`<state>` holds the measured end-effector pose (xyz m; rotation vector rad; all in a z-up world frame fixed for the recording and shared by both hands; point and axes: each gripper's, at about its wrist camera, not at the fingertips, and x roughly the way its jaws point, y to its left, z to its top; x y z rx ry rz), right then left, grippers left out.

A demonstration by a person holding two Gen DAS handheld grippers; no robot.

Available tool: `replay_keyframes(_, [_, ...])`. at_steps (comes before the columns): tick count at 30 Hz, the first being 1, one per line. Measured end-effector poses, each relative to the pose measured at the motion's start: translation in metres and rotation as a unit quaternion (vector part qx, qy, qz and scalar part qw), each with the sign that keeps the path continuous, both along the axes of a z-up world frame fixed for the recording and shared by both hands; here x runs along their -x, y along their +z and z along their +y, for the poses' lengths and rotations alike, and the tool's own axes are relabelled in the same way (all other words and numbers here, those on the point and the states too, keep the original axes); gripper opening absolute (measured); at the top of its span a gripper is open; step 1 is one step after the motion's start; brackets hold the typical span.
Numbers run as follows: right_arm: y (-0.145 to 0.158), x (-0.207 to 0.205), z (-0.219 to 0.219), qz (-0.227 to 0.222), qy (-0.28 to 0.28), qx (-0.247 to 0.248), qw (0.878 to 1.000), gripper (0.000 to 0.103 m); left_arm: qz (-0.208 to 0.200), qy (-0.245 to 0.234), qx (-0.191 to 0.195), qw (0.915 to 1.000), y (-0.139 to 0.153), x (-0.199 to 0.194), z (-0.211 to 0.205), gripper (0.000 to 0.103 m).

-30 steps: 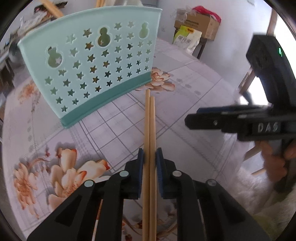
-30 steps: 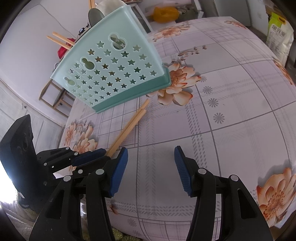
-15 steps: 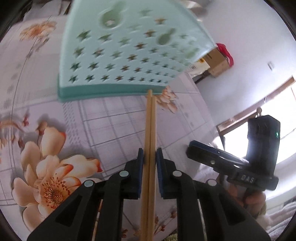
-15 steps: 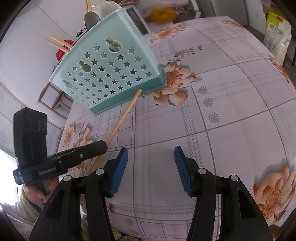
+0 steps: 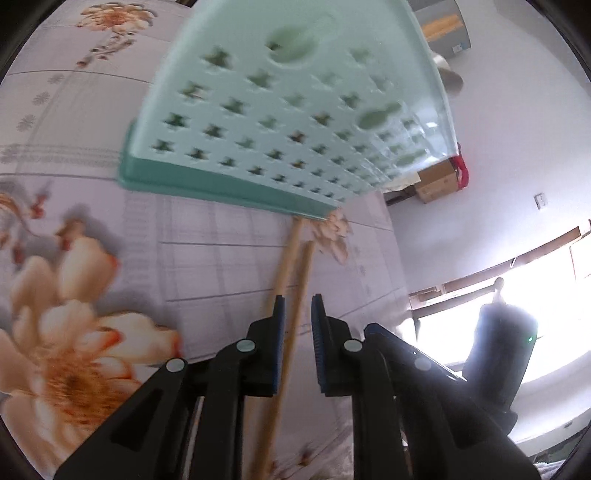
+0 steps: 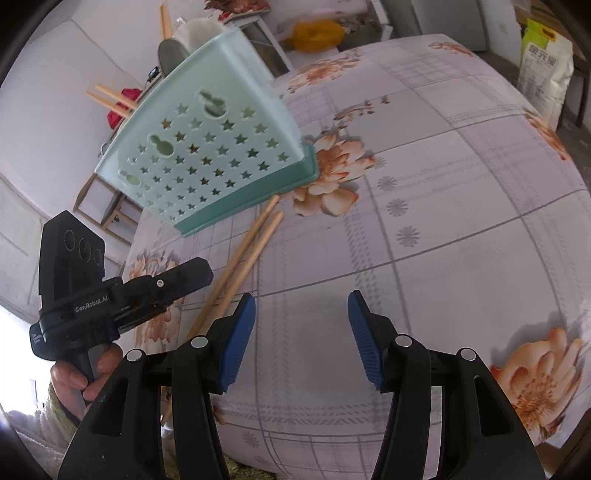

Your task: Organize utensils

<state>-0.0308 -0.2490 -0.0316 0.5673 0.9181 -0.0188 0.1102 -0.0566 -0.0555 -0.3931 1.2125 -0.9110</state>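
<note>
A mint-green utensil holder (image 5: 295, 110) with star cut-outs stands on the floral tablecloth; it also shows in the right wrist view (image 6: 210, 147). Two wooden chopsticks (image 5: 291, 266) lie on the cloth with their far tips at the holder's base, also in the right wrist view (image 6: 243, 254). My left gripper (image 5: 297, 310) has its jaws slightly apart around the chopsticks, which have splayed; the left gripper (image 6: 122, 295) hovers over their near ends. My right gripper (image 6: 301, 325) is open and empty above bare cloth. More chopsticks (image 6: 110, 98) stick out behind the holder.
The tablecloth (image 6: 443, 184) covers a round table whose edge curves at the right. A metal ladle or cup (image 6: 173, 55) stands behind the holder. A yellow bag (image 6: 317, 35), a green-white sack (image 6: 543, 66) and a cardboard box (image 5: 436, 181) sit off the table.
The left gripper's jaws have loosened and the two chopsticks have dropped to the cloth and spread apart. The left gripper has tilted and rolled nearer the holder. The right gripper has stayed put.
</note>
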Motion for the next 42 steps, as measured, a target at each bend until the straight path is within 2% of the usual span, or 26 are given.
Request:
replay_keyframes(5, [0.003,0.001,-0.004,-0.004,-0.008,0.001,1.000,0.052,-0.066,-0.004,-0.027,0.9975,0.017,0.015,-0.011,0.014])
replay_keyframes(8, [0.005,-0.008,0.003,-0.007,0.005,0.003,1.000,0.052,-0.126,-0.009,-0.083,0.9885,0.028,0.023,-0.007,0.014])
replay_keyframes(11, [0.008,-0.020,0.015,-0.014,0.029,0.009,0.999,0.052,-0.152,-0.009,-0.133,0.9793,0.029,0.027,0.001,0.019])
replay_keyframes(15, [0.010,-0.037,0.036,-0.018,0.053,0.034,0.998,0.052,-0.162,0.003,-0.182,0.9698,0.022,0.026,0.017,0.032])
replay_keyframes(16, [0.010,-0.042,0.041,-0.017,0.056,0.045,0.997,0.052,-0.165,0.005,-0.184,0.9689,0.020,0.026,0.021,0.034])
replay_keyframes(18, [0.010,-0.049,0.051,-0.014,0.061,0.062,0.996,0.052,-0.179,0.011,-0.198,0.9637,0.020,0.029,0.029,0.045])
replay_keyframes(20, [0.009,-0.055,0.060,-0.013,0.065,0.080,0.995,0.052,-0.190,0.018,-0.221,0.9563,0.022,0.033,0.040,0.062])
replay_keyframes(21, [0.008,-0.058,0.065,-0.011,0.067,0.093,0.993,0.052,-0.193,0.020,-0.230,0.9537,0.022,0.033,0.040,0.064])
replay_keyframes(26, [-0.003,-0.063,0.081,0.005,0.081,0.142,0.986,0.051,-0.194,0.030,-0.243,0.9498,0.017,0.030,0.037,0.081])
replay_keyframes(28, [-0.004,-0.059,0.084,0.007,0.084,0.160,0.984,0.051,-0.193,0.034,-0.244,0.9497,0.015,0.028,0.036,0.085])
replay_keyframes(31, [-0.006,-0.056,0.084,0.008,0.083,0.163,0.983,0.051,-0.188,0.043,-0.246,0.9499,0.013,0.025,0.038,0.097])
replay_keyframes(34, [-0.006,-0.051,0.082,0.012,0.081,0.172,0.982,0.051,-0.191,0.048,-0.255,0.9467,0.011,0.024,0.037,0.097])
replay_keyframes(38, [-0.004,-0.041,0.075,0.016,0.080,0.181,0.980,0.048,-0.202,0.052,-0.282,0.9362,0.009,0.023,0.033,0.097])
replay_keyframes(40, [-0.005,-0.039,0.074,0.019,0.081,0.195,0.977,0.038,-0.207,0.053,-0.304,0.9285,0.007,0.021,0.030,0.097])
replay_keyframes(41, [-0.003,-0.040,0.074,0.019,0.081,0.198,0.977,0.035,-0.211,0.052,-0.327,0.9198,0.005,0.021,0.025,0.099])
replay_keyframes(42, [-0.003,-0.040,0.072,0.022,0.080,0.202,0.976,0.026,-0.213,0.051,-0.327,0.9192,0.005,0.020,0.024,0.099])
